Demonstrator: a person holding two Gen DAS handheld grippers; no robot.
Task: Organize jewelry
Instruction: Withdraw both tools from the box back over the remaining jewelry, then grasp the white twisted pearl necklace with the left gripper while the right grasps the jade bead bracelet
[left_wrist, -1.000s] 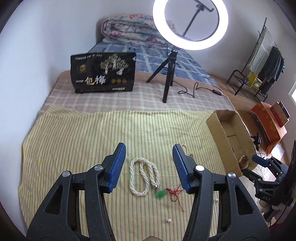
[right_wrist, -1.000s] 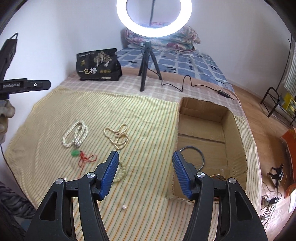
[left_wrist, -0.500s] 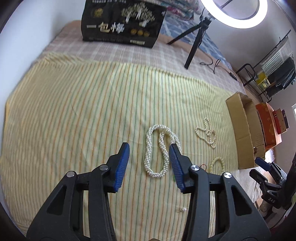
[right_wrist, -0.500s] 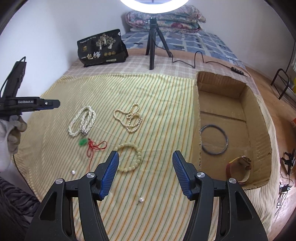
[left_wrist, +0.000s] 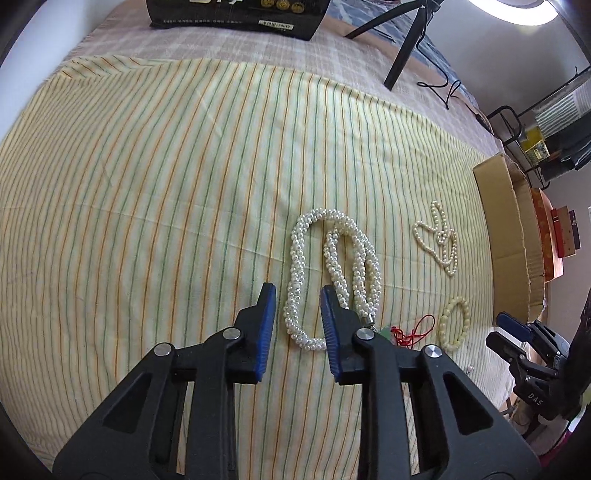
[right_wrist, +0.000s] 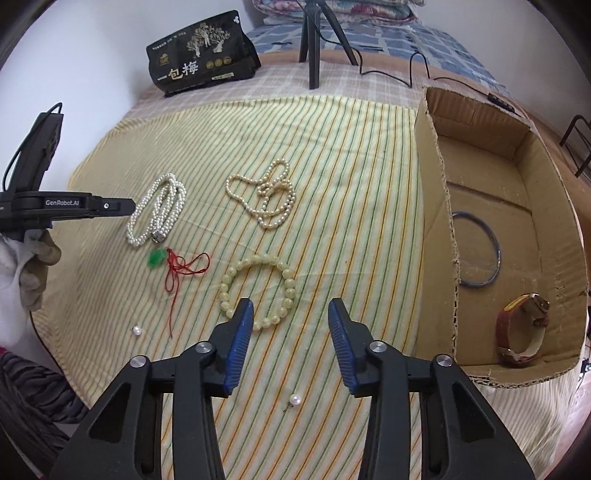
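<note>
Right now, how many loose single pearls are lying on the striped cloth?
2. One loose pearl lies below the red cord; the other pearl lies near the right gripper. More may be hidden under the grippers.

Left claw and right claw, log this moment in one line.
left claw: closing, straddling pearl rope | right claw: closing over bead bracelet | nothing held
</note>
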